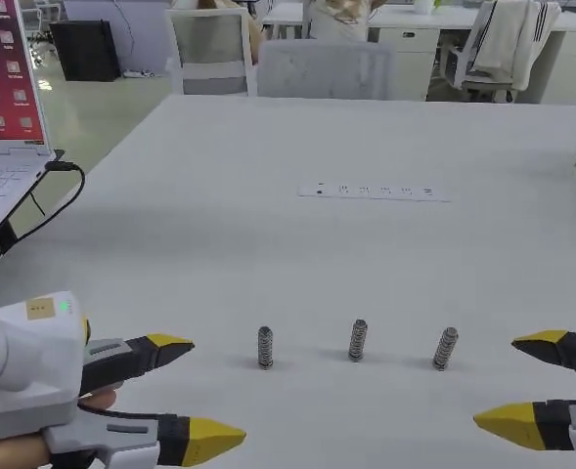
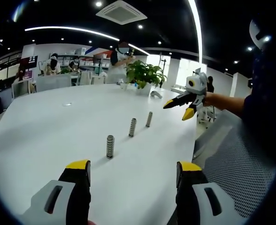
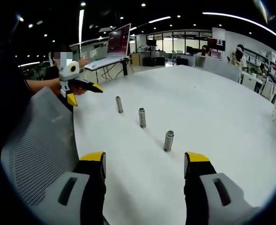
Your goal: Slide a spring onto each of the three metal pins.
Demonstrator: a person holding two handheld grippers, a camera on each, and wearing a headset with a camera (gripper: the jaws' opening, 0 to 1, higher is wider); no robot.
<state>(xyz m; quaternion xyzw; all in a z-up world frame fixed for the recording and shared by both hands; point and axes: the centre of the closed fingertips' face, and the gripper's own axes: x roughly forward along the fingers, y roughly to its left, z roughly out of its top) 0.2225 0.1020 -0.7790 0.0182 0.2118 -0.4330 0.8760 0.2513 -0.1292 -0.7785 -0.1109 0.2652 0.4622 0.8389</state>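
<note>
Both tools are off the work at this moment. The yellow-tipped black left gripper (image 1: 212, 389) hangs with its jaws spread wide and nothing between them. The matching yellow-tipped right gripper (image 1: 498, 381) is just as wide and just as empty.

Between the two, on the plain white tabletop (image 1: 366, 254), runs a row of three small grey steel coils. The first spring (image 1: 265, 348) is nearest the left gripper, just ahead of its upper tip. The middle spring (image 1: 358, 340) sits about evenly between the grippers. The third spring (image 1: 446, 349) is closest to the right gripper.

In the left gripper view the row runs away forward and slightly right of the jaws, with the first spring (image 2: 110, 146) in front. In the right gripper view it is mirrored, with the third spring (image 3: 168, 140) leading, almost dead ahead between the tips.

Here is the relation that matters: every coil stands with its long axis straight up, at right angles to both pairs of jaws. That upright stance suggests each is already seated on a pin, though the pins are hidden inside the coils. My judgement is that the job looks finished, so each arm only needs to check its own end.
</note>
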